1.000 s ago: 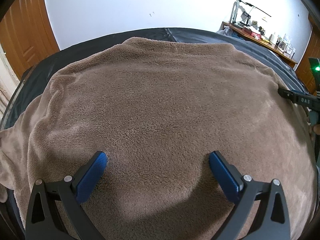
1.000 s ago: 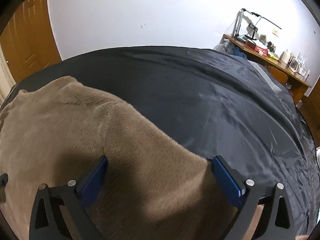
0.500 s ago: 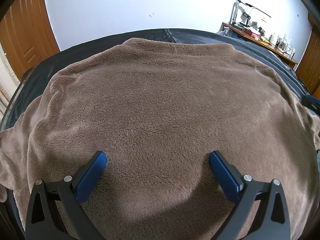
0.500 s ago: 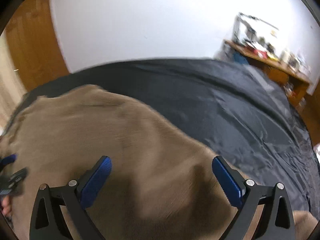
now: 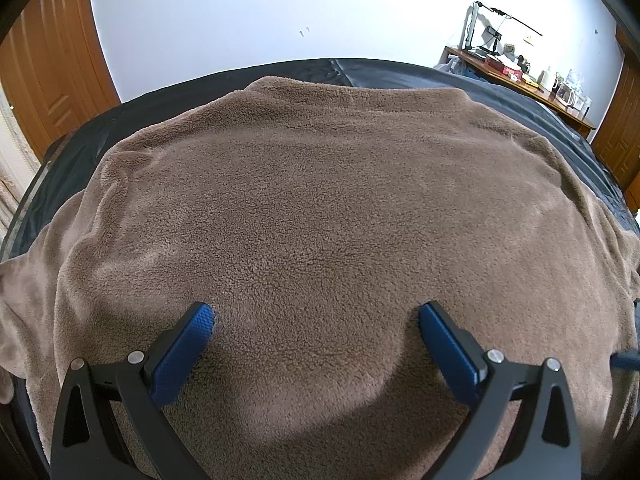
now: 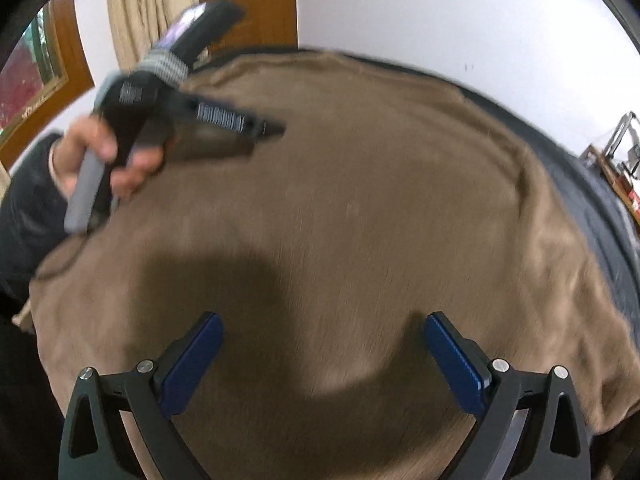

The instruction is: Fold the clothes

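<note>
A brown fleece garment (image 5: 320, 200) lies spread flat over a black bed cover (image 5: 380, 70). My left gripper (image 5: 316, 316) hovers low over its near part, open, with only fleece between the blue pads. In the blurred right wrist view, my right gripper (image 6: 323, 324) is also open above the garment (image 6: 360, 200). That view looks across the fleece at the left gripper (image 6: 264, 126), held by a hand (image 6: 120, 160) in a dark sleeve. One sleeve of the garment hangs off at the left (image 5: 24, 300).
A cluttered wooden desk (image 5: 520, 76) stands at the back right beside a wooden door (image 5: 616, 136). Another wooden door (image 5: 52, 72) is at the left. A beige curtain (image 6: 140, 20) hangs behind the hand. A white wall lies beyond the bed.
The right gripper has swung left, from the garment's right edge over the black cover to above the fleece, facing the left gripper. It left the left wrist view. The left gripper has stayed put.
</note>
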Tool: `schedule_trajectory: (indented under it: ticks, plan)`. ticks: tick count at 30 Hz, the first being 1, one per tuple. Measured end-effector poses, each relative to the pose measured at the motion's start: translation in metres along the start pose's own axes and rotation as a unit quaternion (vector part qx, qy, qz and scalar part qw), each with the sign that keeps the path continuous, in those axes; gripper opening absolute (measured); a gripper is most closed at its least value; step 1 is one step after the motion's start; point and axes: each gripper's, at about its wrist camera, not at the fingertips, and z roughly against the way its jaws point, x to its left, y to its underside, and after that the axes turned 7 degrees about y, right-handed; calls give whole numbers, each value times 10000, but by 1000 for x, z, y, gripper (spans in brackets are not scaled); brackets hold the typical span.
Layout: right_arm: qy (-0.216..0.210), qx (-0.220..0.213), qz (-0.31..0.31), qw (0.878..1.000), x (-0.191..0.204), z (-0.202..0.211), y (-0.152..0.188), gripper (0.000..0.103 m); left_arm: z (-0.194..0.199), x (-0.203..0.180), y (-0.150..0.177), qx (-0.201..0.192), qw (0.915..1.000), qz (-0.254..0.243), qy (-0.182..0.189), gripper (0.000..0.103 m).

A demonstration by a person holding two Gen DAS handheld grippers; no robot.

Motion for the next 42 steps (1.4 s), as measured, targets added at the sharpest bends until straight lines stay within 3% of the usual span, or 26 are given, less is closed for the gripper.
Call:
schedule_trajectory:
  ticks: [7,14,19,22,25,29,31,34,37,39,42]
  plan:
    - [166,-86,-329,9993,-5,8,29,102,1,1,0,-7,10000,-3,3,102]
    - [462,-205,-718,9961,-3,15,35,102,1,1,1,-20,10000,2,0,102]
    - [791,-676,-1111,9884,-4,43,57,102,1,1,2,-24,10000,5,1,102]
    - [1162,-944,-1638,9751,-22,76,89,102,1,1,2,-26,10000,4,1,102]
    - [1604,-1078,-2300,9538,-46,109,128,98,0,2,1,-30,10000,6,2,102]
    - [2279,-1095,-2929,9221,-71,149,180,75,0,2,1,-34,10000,7,3,102]
    - [2611,-1033,-3121,9076,-80,162,202,73,0,1,1,-35,10000,8,3,102]
    - [3038,-828,-3140,8957,-86,167,223,72,-1,1,0,-39,10000,10,9,102]
    - [3350,-574,-3116,8874,-93,168,240,65,-1,2,0,-45,10000,10,14,102]
    - [3444,-440,-3184,8821,-100,167,251,56,-1,2,1,-47,10000,9,15,102]
    - [3510,-274,-3263,8773,-112,162,261,51,-1,2,1,-49,10000,9,16,103]
